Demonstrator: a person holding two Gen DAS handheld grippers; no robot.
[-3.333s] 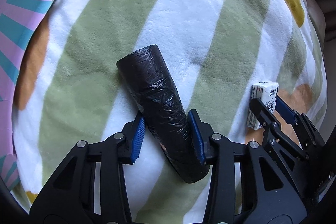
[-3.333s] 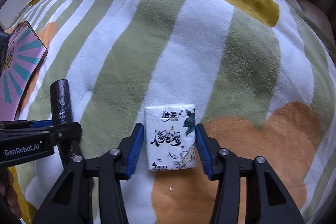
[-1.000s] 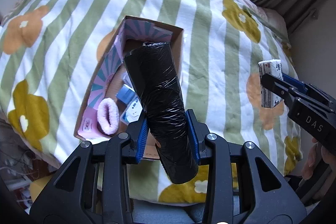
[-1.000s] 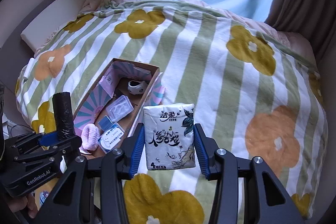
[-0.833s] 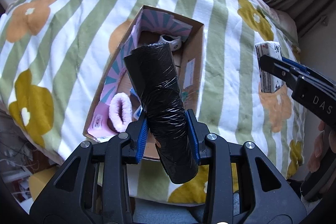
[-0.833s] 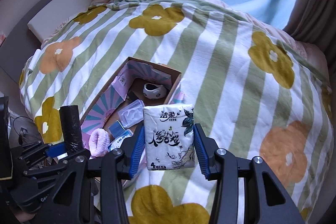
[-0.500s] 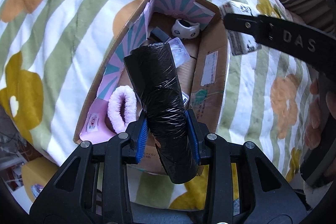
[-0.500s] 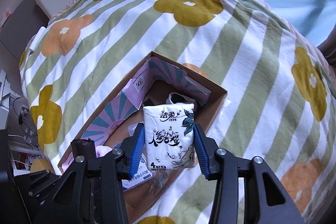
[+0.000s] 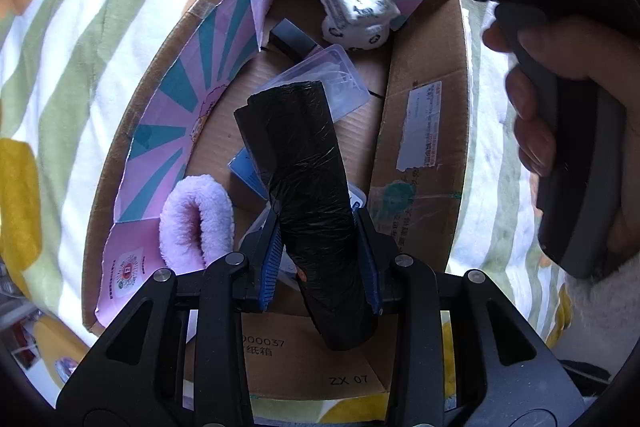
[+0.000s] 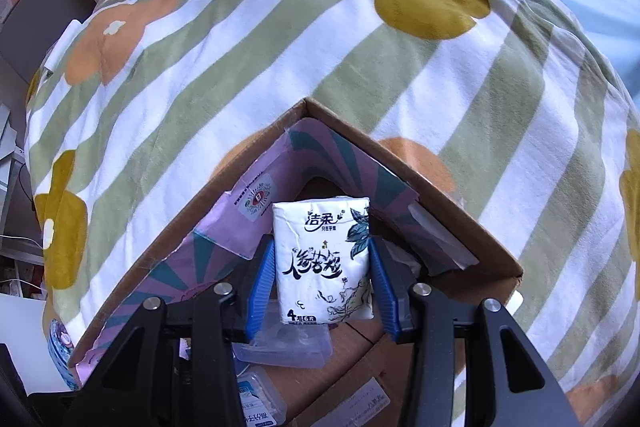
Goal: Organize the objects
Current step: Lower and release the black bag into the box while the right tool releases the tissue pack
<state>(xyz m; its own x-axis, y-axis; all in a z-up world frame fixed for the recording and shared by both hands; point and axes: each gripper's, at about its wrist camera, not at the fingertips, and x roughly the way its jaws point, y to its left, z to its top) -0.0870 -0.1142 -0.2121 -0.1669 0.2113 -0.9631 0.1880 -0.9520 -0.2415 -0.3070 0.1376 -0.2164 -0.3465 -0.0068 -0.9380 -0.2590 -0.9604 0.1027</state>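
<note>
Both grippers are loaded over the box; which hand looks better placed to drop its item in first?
Probably the left. The left gripper holds the black bag roll above the middle of the cardboard box. The right gripper, holding the tissue pack, hangs near the box's far corner.

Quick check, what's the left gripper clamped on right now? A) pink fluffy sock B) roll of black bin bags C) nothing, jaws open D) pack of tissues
B: the left gripper has both blue pads pressed against the roll of black bin bags, held over the open cardboard box.
</note>
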